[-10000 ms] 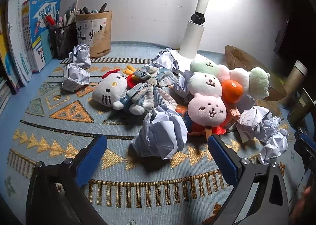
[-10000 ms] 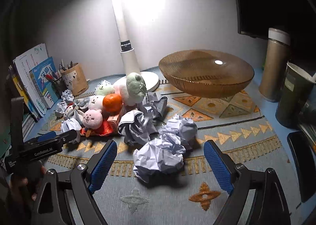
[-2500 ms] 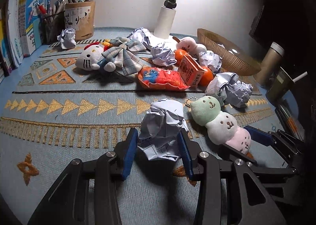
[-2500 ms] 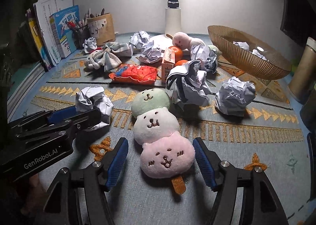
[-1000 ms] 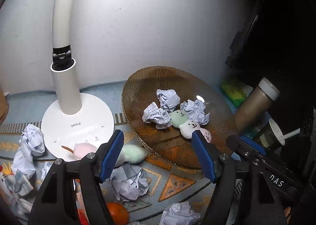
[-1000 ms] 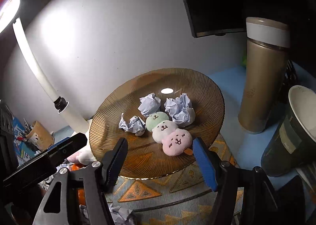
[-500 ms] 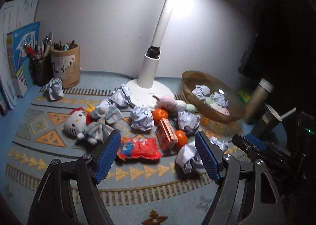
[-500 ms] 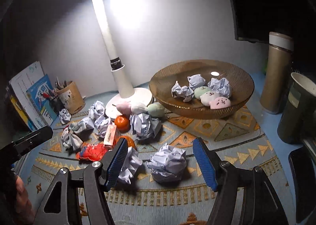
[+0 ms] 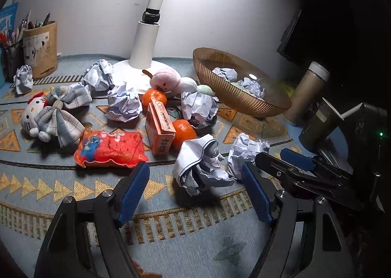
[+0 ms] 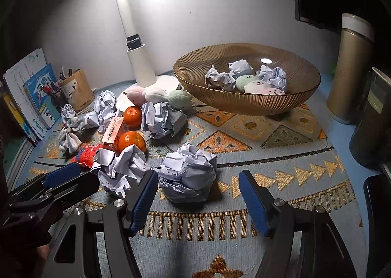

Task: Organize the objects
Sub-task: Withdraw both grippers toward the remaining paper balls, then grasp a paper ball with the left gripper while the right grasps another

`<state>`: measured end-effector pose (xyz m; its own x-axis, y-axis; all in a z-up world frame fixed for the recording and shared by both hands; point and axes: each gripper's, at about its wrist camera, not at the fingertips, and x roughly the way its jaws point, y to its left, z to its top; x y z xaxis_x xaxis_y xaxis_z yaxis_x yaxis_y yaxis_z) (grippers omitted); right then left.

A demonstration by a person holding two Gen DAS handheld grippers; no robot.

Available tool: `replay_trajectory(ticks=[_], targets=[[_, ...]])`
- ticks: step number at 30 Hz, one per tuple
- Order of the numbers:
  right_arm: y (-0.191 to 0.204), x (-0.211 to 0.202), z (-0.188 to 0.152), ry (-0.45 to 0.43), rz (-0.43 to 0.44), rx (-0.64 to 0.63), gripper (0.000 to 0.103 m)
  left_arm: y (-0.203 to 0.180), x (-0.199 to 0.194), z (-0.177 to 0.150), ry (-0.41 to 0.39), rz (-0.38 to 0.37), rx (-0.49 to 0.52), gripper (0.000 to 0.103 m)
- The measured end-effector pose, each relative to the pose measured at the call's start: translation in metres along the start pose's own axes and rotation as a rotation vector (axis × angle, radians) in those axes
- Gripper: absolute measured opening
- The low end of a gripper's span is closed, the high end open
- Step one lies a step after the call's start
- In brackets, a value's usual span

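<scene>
Although dim toward the right edge, shows enough. Left fingers (image 9: 133, 192) just opened wider, spread, first paper ball (image 9: 200, 168) ahead between tips, unpressed. Right fingers (image 10: 143, 197) spread likewise before second paper ball (image 10: 188, 173). Half hidden behind bowl (image 10: 244, 104) rim: plush skewer (image 10: 259, 86) among paper. On worktop (image 9: 73, 195), cat plush (image 9: 30, 114) partly under checked bow.
</scene>
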<state>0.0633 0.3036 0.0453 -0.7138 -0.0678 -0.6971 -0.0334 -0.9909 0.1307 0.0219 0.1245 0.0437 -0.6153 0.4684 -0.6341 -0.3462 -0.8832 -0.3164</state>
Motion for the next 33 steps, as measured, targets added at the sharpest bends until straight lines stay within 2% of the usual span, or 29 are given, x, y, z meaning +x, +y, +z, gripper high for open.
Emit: replay_trajectory(ticks=[4, 7, 11, 13, 16, 17, 23, 27, 33], targets=[[0.004, 0.015, 0.003, 0.032, 0.025, -0.017, 0.067, 0.001, 0.012, -0.001, 0.014, 0.010, -0.008, 0.076], [0.007, 0.027, 0.002, 0.060, 0.002, -0.031, 0.066, 0.005, 0.020, 0.000, 0.032, 0.001, -0.028, 0.076], [0.006, 0.030, 0.002, 0.058, -0.001, -0.030, 0.055, 0.008, 0.029, 0.000, 0.057, -0.003, -0.051, 0.073], [0.006, 0.028, 0.001, 0.046, -0.015, -0.031, 0.053, 0.007, 0.033, 0.000, 0.071, -0.007, -0.045, 0.066], [0.002, 0.020, 0.001, 0.009, -0.016, -0.014, 0.053, 0.003, 0.037, -0.002, 0.088, -0.014, -0.023, 0.045], [0.000, 0.017, 0.001, 0.001, -0.009, -0.003, 0.053, 0.001, 0.036, -0.002, 0.084, -0.015, -0.015, 0.043], [-0.006, 0.008, 0.000, -0.026, 0.012, 0.039, 0.053, -0.005, 0.025, -0.006, 0.032, 0.000, 0.022, 0.041], [-0.003, 0.011, -0.001, -0.017, -0.018, 0.026, 0.053, -0.013, 0.022, -0.008, 0.012, 0.014, 0.063, 0.042], [0.008, 0.013, -0.004, -0.025, -0.078, -0.035, 0.053, -0.005, 0.023, -0.005, 0.016, 0.010, 0.024, 0.042]])
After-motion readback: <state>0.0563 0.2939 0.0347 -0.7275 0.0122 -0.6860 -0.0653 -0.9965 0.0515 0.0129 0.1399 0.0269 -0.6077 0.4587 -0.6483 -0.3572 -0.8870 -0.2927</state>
